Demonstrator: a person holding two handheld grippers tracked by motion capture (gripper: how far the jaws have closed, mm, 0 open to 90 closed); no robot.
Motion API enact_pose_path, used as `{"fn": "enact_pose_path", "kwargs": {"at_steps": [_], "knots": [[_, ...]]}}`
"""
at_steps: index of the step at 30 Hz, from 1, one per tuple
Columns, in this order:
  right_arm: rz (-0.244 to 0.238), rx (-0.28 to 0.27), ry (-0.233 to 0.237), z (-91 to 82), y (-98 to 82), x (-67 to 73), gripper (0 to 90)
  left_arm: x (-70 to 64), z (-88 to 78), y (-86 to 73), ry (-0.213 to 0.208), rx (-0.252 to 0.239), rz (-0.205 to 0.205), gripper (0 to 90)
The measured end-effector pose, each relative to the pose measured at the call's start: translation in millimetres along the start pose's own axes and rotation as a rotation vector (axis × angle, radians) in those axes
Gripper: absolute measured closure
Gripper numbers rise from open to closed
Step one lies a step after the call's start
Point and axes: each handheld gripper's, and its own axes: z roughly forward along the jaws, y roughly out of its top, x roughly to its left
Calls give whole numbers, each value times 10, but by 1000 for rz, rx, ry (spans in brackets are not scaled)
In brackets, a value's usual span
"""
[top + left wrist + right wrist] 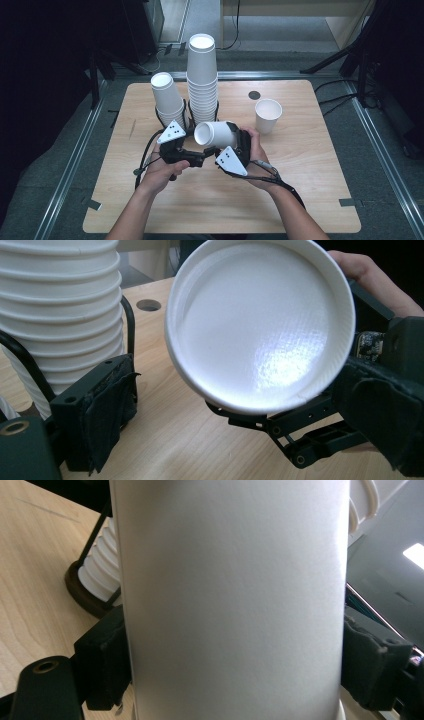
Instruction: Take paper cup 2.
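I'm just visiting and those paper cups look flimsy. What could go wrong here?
The right gripper squeezes the tipped cup across its thin wall, so it might dent or slip. The left gripper sits open right beside the tall stack and the short stack; a nudge could topple either.

Two stacks of white paper cups, two single cups, two hand-held grippers, one table
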Motion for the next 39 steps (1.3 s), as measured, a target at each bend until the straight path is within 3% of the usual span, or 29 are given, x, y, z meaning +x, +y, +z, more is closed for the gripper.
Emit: {"fn": "enact_pose_path", "kwargs": {"at_steps": [19,25,39], "knots": [[-76,-23,47,-13,24,133,152,-2,51,13,7,39,-46,79],[-93,-29,51,-15,20,146,152,-4,37,26,3,31,-64,135],[-116,-30,55,-10,13,152,144,-2,71,0,-7,43,-63,186]]}}
